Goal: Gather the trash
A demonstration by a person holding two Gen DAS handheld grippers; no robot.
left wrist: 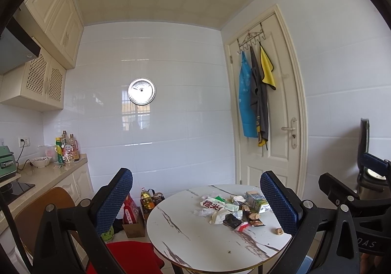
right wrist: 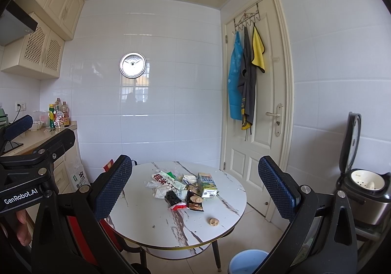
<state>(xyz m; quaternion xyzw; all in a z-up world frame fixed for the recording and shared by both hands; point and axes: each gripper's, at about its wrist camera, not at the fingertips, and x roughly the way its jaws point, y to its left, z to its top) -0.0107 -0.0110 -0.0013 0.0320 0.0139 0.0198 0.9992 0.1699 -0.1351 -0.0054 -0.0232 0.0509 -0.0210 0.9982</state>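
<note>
1. Nearest the lens: left gripper [left wrist: 195,203] and right gripper [right wrist: 193,191] both spread wide with nothing between the blue textured pads, held above and short of the round marble-look table [right wrist: 146,225].
2. At 5 o'clock on the tabletop, apart from the heap: a small brown crumpled lump [right wrist: 214,221]. Probably light and firm enough to pinch across its middle.
3. At table centre: the trash pile, touching and overlapping. Red wrapper [right wrist: 178,206] and black wrapper [right wrist: 173,197] at the near edge, likely thin, slick and crackly; best pinched at a raised fold rather than flat against the tabletop.
4. At 2 o'clock in the pile: a milk carton [right wrist: 207,184] lying on its side. Stiff-walled but probably empty and crushable; best taken across its narrow faces with modest pressure.
5. At 11 o'clock in the pile: a white snack bag with red lettering [right wrist: 163,180] and crumpled white tissue [right wrist: 190,178]. Soft, weightless, apt to slip or tear.
6. Below the table edge at 5 o'clock: a blue bin [right wrist: 246,261] on the floor, presumably the destination.
7. Farthest: white door [right wrist: 256,127] hung with aprons.
</note>
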